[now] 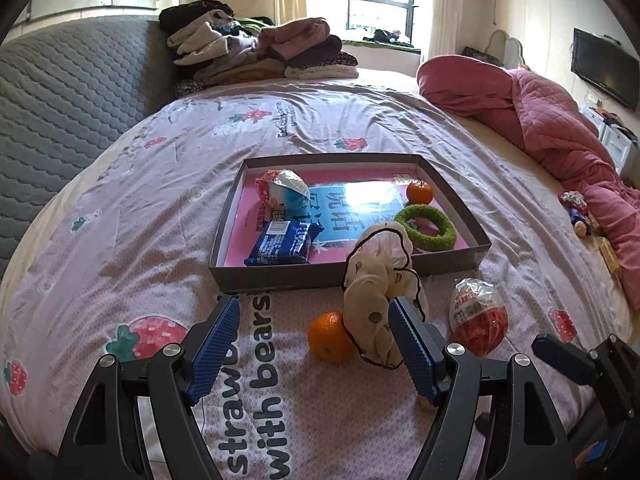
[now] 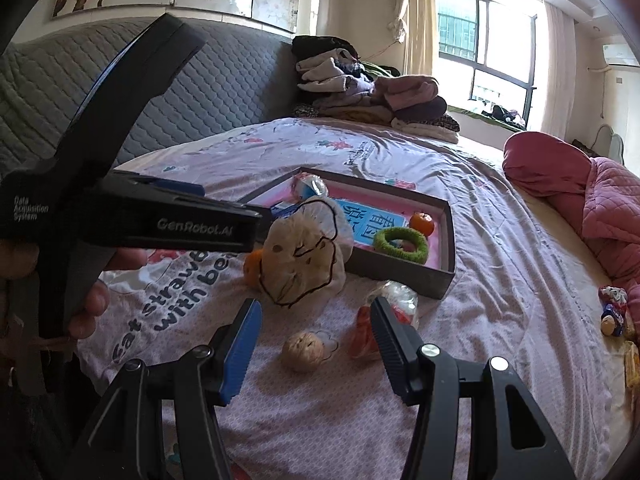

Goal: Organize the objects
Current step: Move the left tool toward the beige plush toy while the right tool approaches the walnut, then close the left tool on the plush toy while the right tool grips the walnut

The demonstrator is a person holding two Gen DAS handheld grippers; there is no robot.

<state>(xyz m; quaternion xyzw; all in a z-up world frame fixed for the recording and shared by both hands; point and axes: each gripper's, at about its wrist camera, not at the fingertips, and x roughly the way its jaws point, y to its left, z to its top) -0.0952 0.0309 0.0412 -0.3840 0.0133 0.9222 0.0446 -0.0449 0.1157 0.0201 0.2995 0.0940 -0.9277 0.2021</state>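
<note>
A shallow grey box (image 1: 256,276) with a pink floor lies on the bed; it also shows in the right wrist view (image 2: 400,276). In it are a blue snack pack (image 1: 282,242), a white-blue packet (image 1: 286,188), a tangerine (image 1: 419,192) and a green ring (image 1: 426,227). In front of the box, a cream scrunchie (image 1: 376,288) hangs against the right finger of my open left gripper (image 1: 314,322). An orange (image 1: 330,336) and a red-wrapped egg (image 1: 478,316) lie beside it. My right gripper (image 2: 316,324) is open over a walnut (image 2: 303,350), not touching it.
The bed has a pink strawberry-print sheet (image 1: 160,208). A clothes pile (image 1: 256,48) sits at the far side, a pink quilt (image 1: 560,120) on the right with small toys (image 1: 578,212) near it. A grey padded headboard (image 1: 72,92) stands to the left.
</note>
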